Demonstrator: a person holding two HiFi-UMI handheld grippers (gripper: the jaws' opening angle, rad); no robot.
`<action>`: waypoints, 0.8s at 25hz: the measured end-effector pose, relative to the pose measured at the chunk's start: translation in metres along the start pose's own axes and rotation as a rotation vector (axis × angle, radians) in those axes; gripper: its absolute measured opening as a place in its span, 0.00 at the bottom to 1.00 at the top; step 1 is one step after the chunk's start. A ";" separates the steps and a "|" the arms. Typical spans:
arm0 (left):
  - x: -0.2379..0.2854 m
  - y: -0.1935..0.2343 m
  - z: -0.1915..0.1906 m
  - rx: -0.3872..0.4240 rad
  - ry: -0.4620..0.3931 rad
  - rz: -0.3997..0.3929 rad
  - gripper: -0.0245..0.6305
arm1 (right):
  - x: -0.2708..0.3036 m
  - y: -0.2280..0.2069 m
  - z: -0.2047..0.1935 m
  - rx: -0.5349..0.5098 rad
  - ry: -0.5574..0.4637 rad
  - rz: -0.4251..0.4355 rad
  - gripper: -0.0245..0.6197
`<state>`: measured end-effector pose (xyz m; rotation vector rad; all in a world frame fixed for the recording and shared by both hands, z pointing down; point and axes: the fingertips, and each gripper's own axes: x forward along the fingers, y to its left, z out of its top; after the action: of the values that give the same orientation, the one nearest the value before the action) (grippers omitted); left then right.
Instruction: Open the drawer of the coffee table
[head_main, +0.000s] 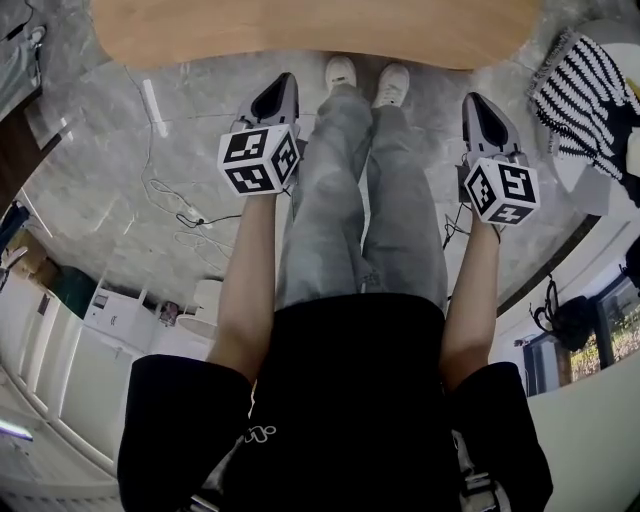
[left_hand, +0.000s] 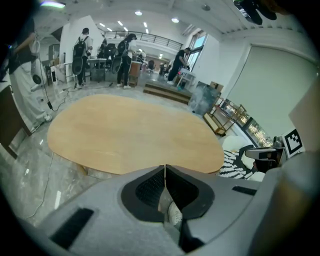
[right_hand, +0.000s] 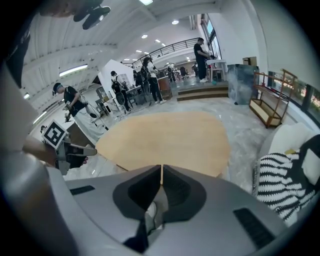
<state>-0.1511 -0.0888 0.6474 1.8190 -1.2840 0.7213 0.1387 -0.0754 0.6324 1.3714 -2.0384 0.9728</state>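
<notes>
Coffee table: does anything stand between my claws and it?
Nothing visible does. The left claw and right claw, both shut and empty, hang over the floor just short of the coffee table. No drawer shows in any view.

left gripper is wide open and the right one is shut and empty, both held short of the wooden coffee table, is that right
Not quite: the left gripper is shut too, jaws together with nothing between them, as the left gripper view shows. The rest holds: the right gripper is shut and empty, and both are short of the wooden coffee table.
</notes>
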 end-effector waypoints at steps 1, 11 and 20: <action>0.005 0.003 -0.005 0.003 0.007 0.001 0.05 | 0.005 -0.003 -0.006 -0.003 0.007 0.000 0.06; 0.048 0.028 -0.049 0.051 0.090 0.021 0.06 | 0.040 -0.024 -0.059 -0.053 0.094 0.019 0.06; 0.079 0.050 -0.077 0.088 0.166 0.039 0.09 | 0.064 -0.038 -0.087 -0.149 0.159 0.041 0.07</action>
<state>-0.1738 -0.0724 0.7656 1.7674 -1.1978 0.9425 0.1508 -0.0532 0.7439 1.1428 -1.9838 0.8975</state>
